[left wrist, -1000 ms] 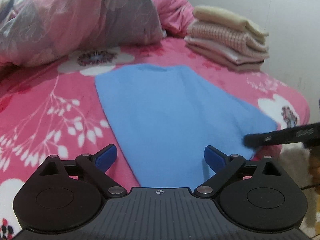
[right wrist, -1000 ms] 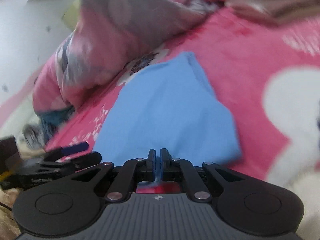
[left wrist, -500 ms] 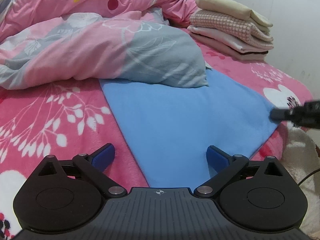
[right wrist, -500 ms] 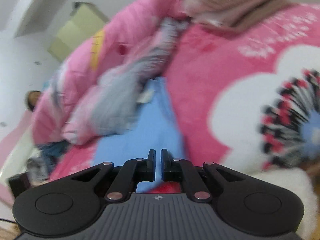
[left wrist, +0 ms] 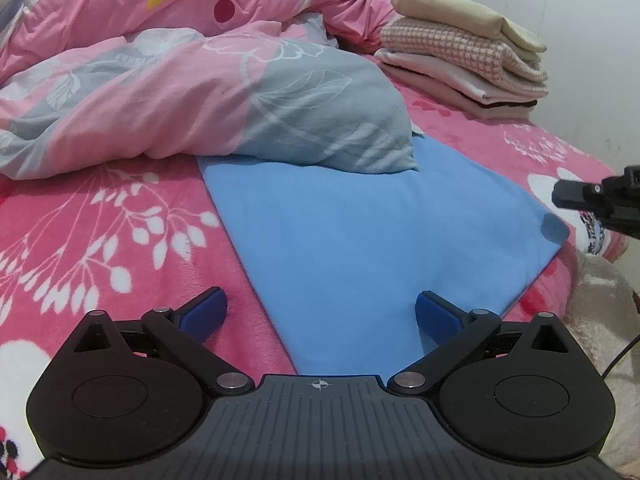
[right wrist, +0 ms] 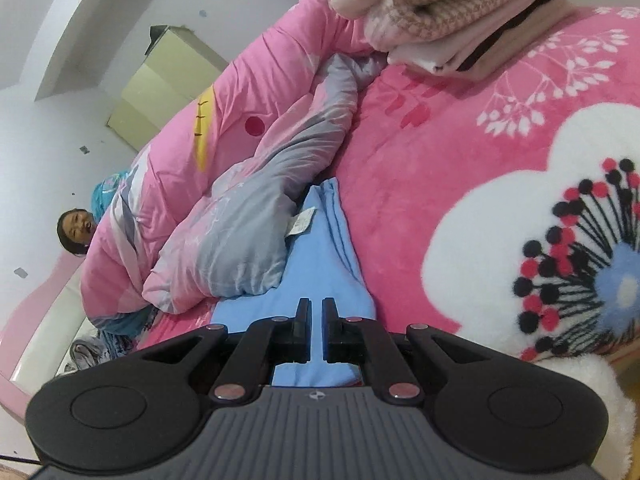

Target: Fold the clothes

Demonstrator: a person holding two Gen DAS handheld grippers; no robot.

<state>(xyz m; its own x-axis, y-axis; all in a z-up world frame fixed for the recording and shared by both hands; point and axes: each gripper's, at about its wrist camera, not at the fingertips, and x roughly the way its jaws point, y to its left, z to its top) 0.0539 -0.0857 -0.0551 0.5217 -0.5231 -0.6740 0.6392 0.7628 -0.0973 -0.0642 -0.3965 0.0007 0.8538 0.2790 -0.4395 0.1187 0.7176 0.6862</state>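
A blue cloth (left wrist: 360,240) lies flat on the pink flowered bed (left wrist: 100,220), its near end between the wide-apart blue pads (left wrist: 204,312) of my left gripper (left wrist: 320,314), which is open and holds nothing. A pink-and-grey quilt (left wrist: 200,92) covers the cloth's far end. My right gripper (left wrist: 592,200) hovers just off the cloth's right corner and casts a shadow on it. In the right wrist view the right gripper (right wrist: 316,320) is shut and empty, with the blue cloth (right wrist: 320,256) below it.
A stack of folded clothes (left wrist: 464,52) sits at the bed's far right, by the white wall; it also shows in the right wrist view (right wrist: 452,12). A fluffy white fabric (left wrist: 600,300) hangs off the bed's right edge. A person (right wrist: 76,232) is beyond the quilt (right wrist: 224,184).
The quilt's grey-and-pink corner has come down over the blue cloth's far end. My right gripper has lifted off the cloth's right corner and tilted. The left jaws spread slightly wider.
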